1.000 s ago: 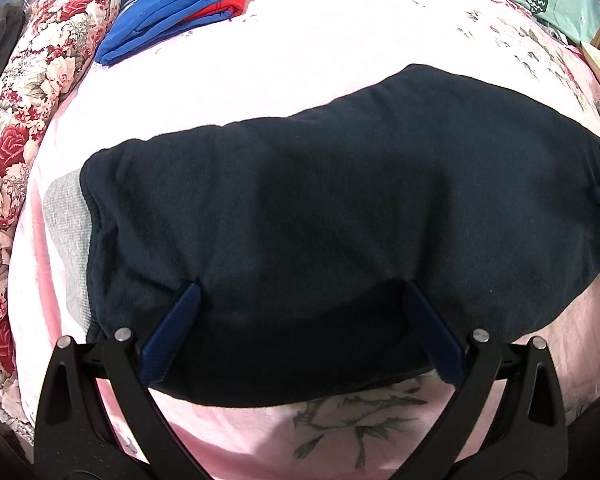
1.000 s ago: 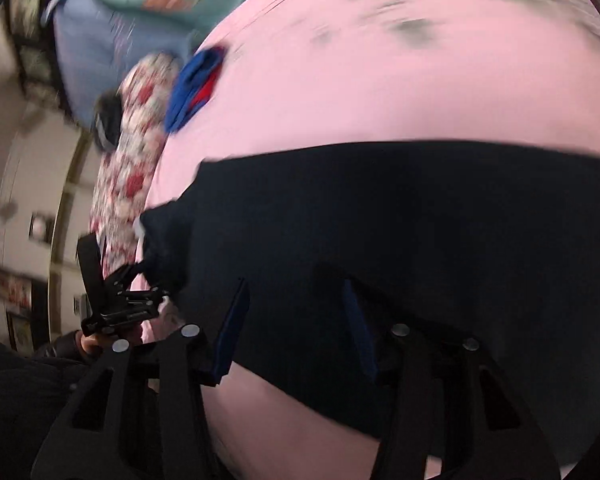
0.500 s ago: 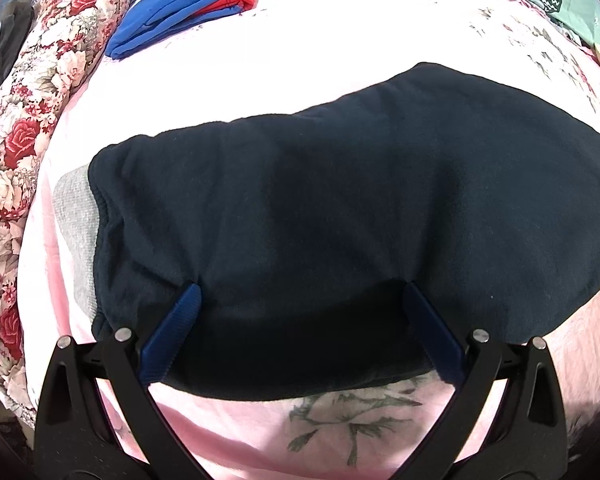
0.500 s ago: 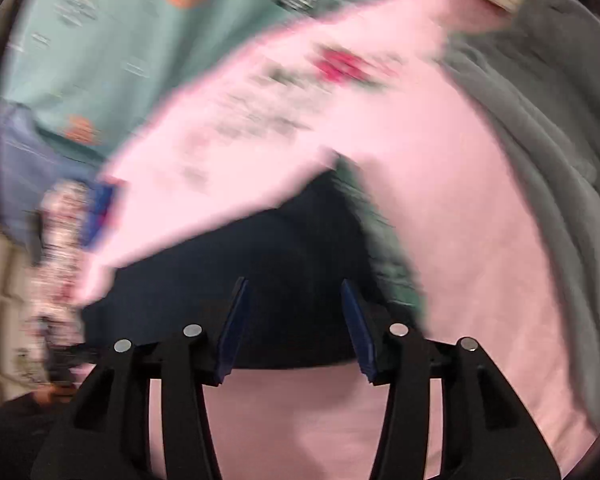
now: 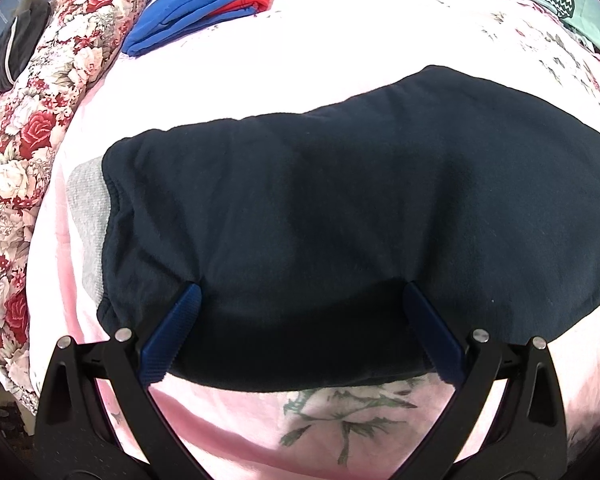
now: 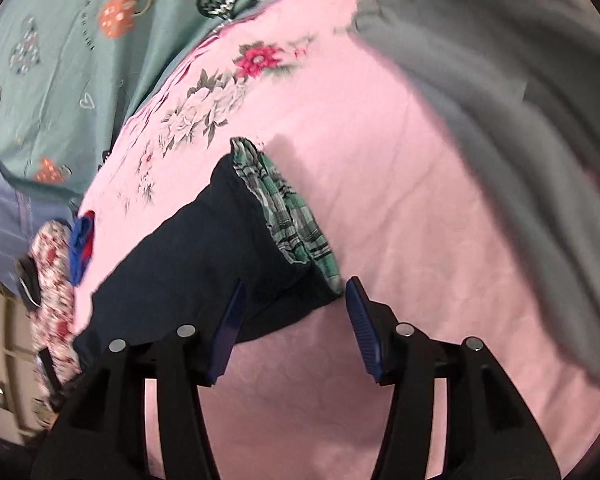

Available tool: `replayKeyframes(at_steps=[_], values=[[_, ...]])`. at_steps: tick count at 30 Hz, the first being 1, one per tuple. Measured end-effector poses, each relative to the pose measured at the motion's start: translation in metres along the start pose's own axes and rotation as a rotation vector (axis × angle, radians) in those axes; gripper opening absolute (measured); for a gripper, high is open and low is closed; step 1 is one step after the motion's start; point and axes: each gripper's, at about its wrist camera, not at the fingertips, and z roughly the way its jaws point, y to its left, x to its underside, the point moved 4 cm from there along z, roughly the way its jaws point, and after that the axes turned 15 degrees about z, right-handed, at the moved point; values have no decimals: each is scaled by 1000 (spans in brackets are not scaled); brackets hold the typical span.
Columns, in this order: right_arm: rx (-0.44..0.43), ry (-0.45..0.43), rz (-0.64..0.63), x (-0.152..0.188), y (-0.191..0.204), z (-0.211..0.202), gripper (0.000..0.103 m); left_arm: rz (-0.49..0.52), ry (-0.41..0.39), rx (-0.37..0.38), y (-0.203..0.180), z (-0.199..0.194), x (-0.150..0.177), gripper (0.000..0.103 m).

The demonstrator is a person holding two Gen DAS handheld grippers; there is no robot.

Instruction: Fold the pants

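Note:
Dark navy pants (image 5: 340,200) lie flat across a pink floral bedsheet (image 5: 340,420). A grey lining (image 5: 88,208) shows at their left end. My left gripper (image 5: 300,292) stands open wide at the pants' near edge, and the cloth drapes over both blue fingertips. In the right wrist view the pants (image 6: 188,256) end in a green plaid lining (image 6: 292,216). My right gripper (image 6: 295,282) is over that end's near corner. Its jaws are opening, the corner lies between them, and the pads do not press on it.
A floral bolster (image 5: 32,128) runs along the bed's left side. Folded blue and red clothes (image 5: 212,4) lie at the far left. A teal patterned sheet (image 6: 60,60) covers the far end, and a grey blanket (image 6: 520,100) lies to the right of the pants.
The right gripper swept along the pants from their middle to the plaid-lined end, and its jaws now stand wider than half a second ago. The left gripper has stayed put.

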Motion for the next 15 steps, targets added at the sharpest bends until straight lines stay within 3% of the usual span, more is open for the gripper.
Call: replayKeyframes(at_steps=[3, 5, 9, 15], values=[[-67, 6, 114, -9, -7, 4, 54, -3, -1, -6, 0, -1, 1, 101], [-62, 3, 124, -11, -5, 4, 53, -3, -4, -9, -1, -1, 2, 101], [23, 4, 91, -10, -3, 8, 24, 1, -15, -6, 0, -2, 2, 101], [4, -31, 121, -7, 11, -1, 15, 7, -21, 8, 4, -4, 2, 101]])
